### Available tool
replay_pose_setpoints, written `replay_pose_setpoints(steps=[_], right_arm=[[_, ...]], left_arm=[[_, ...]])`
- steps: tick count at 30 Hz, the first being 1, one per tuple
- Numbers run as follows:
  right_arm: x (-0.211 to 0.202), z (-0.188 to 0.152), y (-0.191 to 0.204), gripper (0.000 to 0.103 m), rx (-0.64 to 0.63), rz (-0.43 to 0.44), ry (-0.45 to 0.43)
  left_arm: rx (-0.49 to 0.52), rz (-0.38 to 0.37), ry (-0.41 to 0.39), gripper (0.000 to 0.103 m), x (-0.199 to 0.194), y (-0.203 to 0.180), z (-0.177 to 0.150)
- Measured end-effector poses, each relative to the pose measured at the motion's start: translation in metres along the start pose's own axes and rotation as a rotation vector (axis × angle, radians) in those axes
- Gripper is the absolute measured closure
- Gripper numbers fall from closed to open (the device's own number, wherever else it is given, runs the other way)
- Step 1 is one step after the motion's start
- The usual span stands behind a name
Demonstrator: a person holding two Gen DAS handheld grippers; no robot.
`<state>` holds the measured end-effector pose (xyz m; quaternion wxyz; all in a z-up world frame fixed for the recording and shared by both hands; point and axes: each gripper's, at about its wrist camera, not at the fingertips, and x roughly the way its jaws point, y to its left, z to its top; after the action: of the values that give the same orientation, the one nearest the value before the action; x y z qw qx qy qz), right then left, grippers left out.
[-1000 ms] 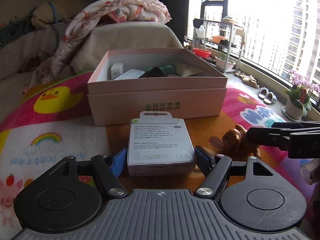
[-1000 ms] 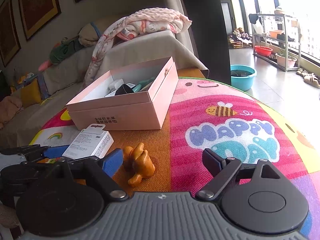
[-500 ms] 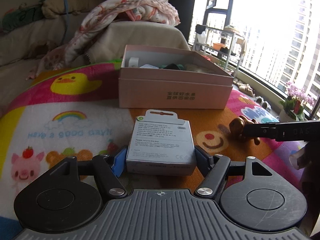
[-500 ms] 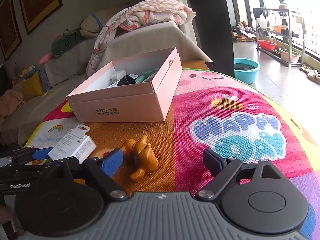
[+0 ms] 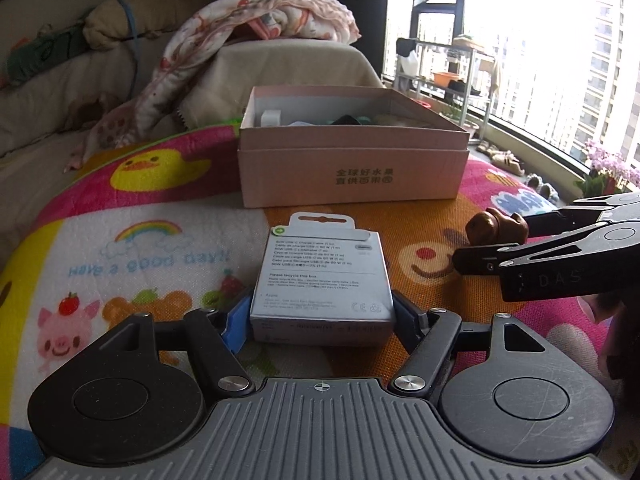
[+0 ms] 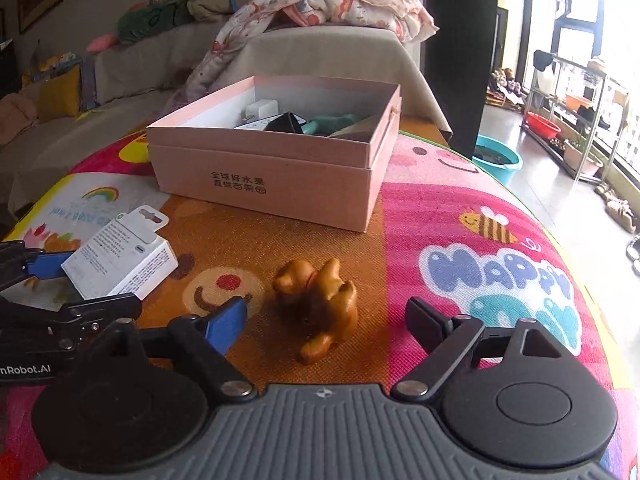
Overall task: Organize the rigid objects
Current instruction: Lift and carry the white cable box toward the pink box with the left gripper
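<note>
My left gripper [image 5: 322,320] is shut on a small white cable box [image 5: 324,280], its near end between the fingers, resting on the mat; it also shows in the right wrist view [image 6: 120,258]. My right gripper [image 6: 326,318] is open, its fingers either side of a brown toy animal [image 6: 320,300] lying on the mat, not touching it. The toy also shows in the left wrist view [image 5: 496,226]. An open pink cardboard box [image 6: 276,168] holding several small items stands behind both; it also shows in the left wrist view [image 5: 352,168].
A colourful cartoon play mat [image 6: 480,264] covers the table. A sofa with a draped blanket [image 5: 260,24] stands behind. A blue basin [image 6: 498,158] and a metal rack [image 6: 572,116] are on the floor to the right.
The left gripper with the white box has drawn back from the pink box and lowered. The right gripper has moved forward, so the brown toy now lies between its fingers.
</note>
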<state>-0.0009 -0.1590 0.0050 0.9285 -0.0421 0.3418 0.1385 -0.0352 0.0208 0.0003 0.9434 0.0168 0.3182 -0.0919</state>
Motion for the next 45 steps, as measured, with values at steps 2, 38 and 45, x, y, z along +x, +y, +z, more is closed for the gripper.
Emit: replay_pose_setpoints(steps=[2, 38, 45], right_arm=[[-0.002, 0.000, 0.007, 0.048, -0.033, 0.018, -0.015], [-0.003, -0.001, 0.008, 0.046, -0.080, 0.099, -0.013], [-0.006, -0.003, 0.007, 0.047, -0.075, 0.101, -0.022]], left_arm=[[0.000, 0.000, 0.000, 0.027, 0.000, -0.001, 0.000], [-0.013, -0.010, -0.002, 0.027, 0.001, 0.001, 0.000], [-0.055, -0.040, 0.013, 0.028, 0.010, 0.008, 0.017]])
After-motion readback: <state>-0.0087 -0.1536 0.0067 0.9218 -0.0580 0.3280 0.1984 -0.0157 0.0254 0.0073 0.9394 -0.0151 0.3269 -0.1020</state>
